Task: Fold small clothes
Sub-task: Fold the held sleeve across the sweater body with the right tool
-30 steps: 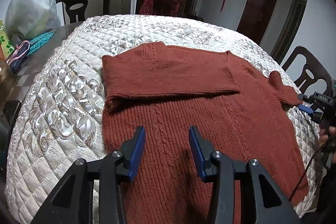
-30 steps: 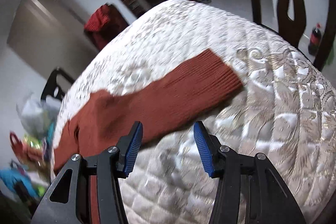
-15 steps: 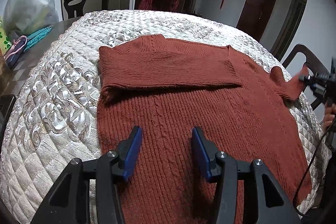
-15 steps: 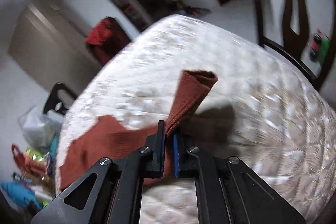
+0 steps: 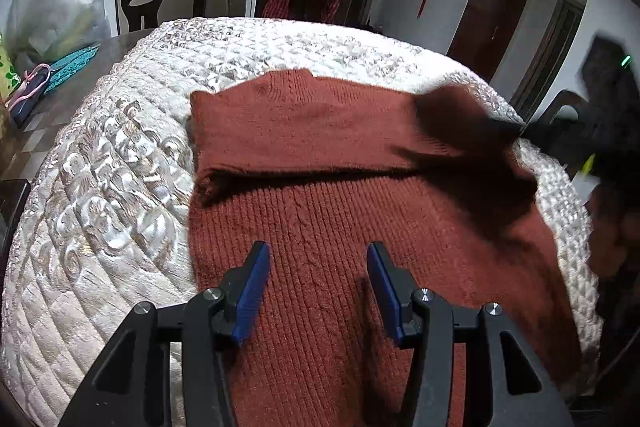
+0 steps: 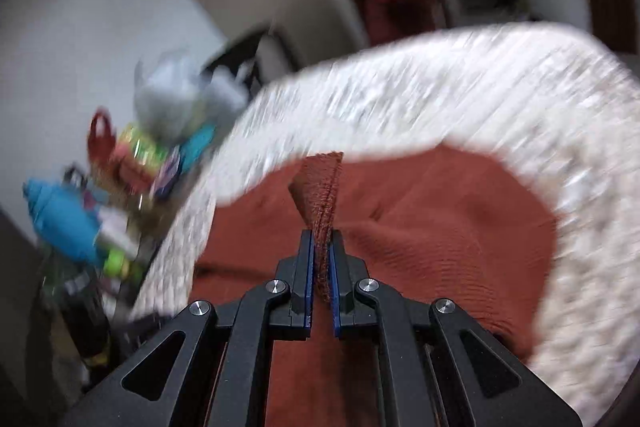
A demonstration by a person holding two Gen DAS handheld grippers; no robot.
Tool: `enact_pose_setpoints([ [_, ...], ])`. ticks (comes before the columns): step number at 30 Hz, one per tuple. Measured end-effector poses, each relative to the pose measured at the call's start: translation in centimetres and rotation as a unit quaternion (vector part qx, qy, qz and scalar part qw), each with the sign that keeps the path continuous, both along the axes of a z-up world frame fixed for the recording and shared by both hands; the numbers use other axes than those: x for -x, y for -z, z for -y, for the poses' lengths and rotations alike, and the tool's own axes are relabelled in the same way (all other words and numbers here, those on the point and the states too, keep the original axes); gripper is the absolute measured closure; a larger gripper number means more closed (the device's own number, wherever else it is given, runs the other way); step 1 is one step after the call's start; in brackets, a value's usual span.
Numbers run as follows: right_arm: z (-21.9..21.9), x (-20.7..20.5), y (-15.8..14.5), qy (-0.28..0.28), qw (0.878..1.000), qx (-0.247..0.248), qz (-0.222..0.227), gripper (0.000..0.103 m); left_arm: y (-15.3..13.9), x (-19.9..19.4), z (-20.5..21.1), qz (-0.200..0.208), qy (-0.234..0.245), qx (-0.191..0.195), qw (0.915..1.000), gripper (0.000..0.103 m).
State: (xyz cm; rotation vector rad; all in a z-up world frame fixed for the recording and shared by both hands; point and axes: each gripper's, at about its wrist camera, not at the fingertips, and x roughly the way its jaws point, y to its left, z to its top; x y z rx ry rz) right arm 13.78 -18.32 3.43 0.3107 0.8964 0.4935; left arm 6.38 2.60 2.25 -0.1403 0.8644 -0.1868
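A rust-red sweater lies spread on a quilted cover over the table, filling its middle and right part. One sleeve is already folded across the chest, along the far edge.

The step in hand looks like folding in the other sleeve. The right hand-held gripper is clamped on that sleeve's cuff, the knit pinched between its blue pads and standing up past them. In the left wrist view the same sleeve shows as a dark blur at the far right of the sweater, above the body. The right wrist view is smeared too, so the swing seems to be under way.

The left hand-held gripper hovers over the near part of the body with its jaws apart and nothing between them; whether it touches the knit cannot be told.

Next, the cuff probably needs to be laid flat across the chest, over or just beside the first sleeve, and let go without bunching. The left could then press the body or take the near hem for the following fold.
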Motion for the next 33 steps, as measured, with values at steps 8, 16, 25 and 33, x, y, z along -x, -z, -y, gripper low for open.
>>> enact_pose_setpoints([
  [8,0.0,3.4,0.5,-0.041,0.999,0.006,0.006,0.079,-3.3,-1.3,0.6,0.019,0.027,0.015,0.9993,0.05],
  [16,5.0,5.5,1.1,0.022,1.0,-0.004,0.001,0.079,-1.0,-6.3,5.6,-0.025,0.095,0.004,0.9951,0.05],
  [25,7.6,6.1,2.7,0.048,0.999,-0.017,-0.015,0.079,-1.1,-6.6,7.8,-0.008,0.121,-0.021,0.9924,0.097],
  [33,8.5,5.9,2.7,0.06,0.998,-0.013,-0.006,0.079,-6.8,-7.8,7.4,0.078,0.139,0.011,0.9872,0.097],
])
